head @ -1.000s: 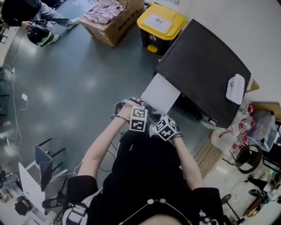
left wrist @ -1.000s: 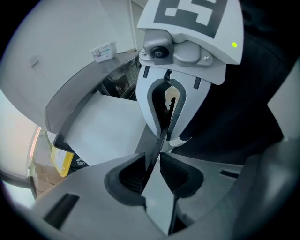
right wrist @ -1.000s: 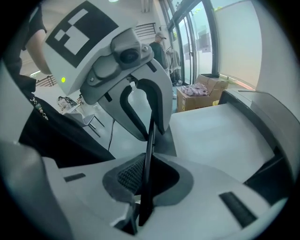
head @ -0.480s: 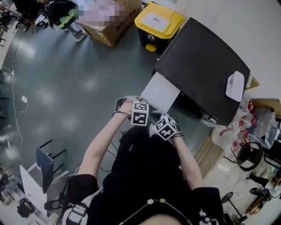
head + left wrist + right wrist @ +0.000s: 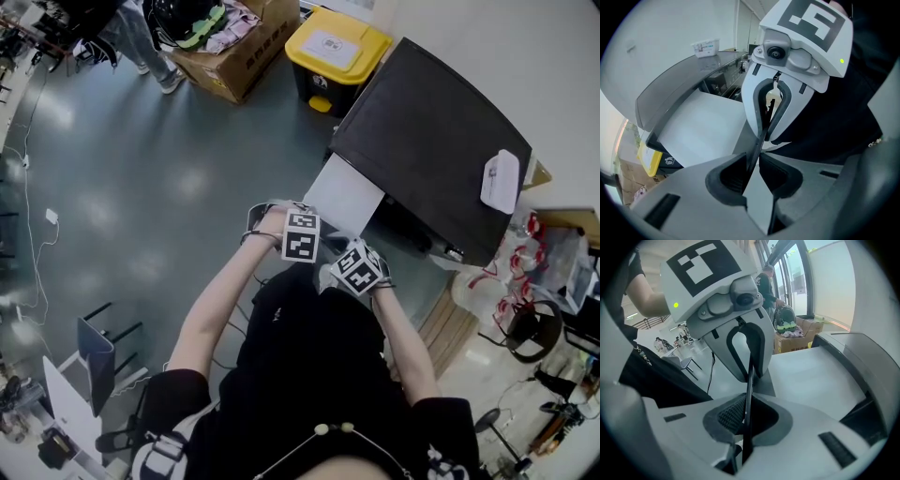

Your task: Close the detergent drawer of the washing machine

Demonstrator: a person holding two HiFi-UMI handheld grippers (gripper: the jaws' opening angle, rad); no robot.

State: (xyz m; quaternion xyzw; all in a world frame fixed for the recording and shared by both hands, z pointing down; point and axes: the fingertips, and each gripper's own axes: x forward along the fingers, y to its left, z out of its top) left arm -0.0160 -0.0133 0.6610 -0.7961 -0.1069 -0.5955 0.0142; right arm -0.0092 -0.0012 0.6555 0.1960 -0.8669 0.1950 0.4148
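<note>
The washing machine (image 5: 441, 131) has a black top and a white front panel (image 5: 345, 199) that faces me. Under its top edge lies a dark recess (image 5: 412, 234); I cannot make out the detergent drawer in it. My left gripper (image 5: 302, 239) and right gripper (image 5: 356, 270) hang close together in front of that panel, both pointing down. A thin dark sheet (image 5: 759, 136) runs edge-on from one to the other. In the left gripper view my left gripper (image 5: 751, 171) pinches it, and in the right gripper view my right gripper (image 5: 746, 420) is shut on the same sheet (image 5: 749, 380).
A yellow-lidded bin (image 5: 337, 47) and a cardboard box of clothes (image 5: 239, 37) stand beyond the machine. A white object (image 5: 502, 178) lies on its top. A person (image 5: 122, 23) stands at the far left. A chair (image 5: 94, 342) is at my left, clutter (image 5: 544, 272) at my right.
The person at the far left has walked right towards the cardboard box, carrying a helmet. My left gripper has edged slightly up; the right one has stayed put.
</note>
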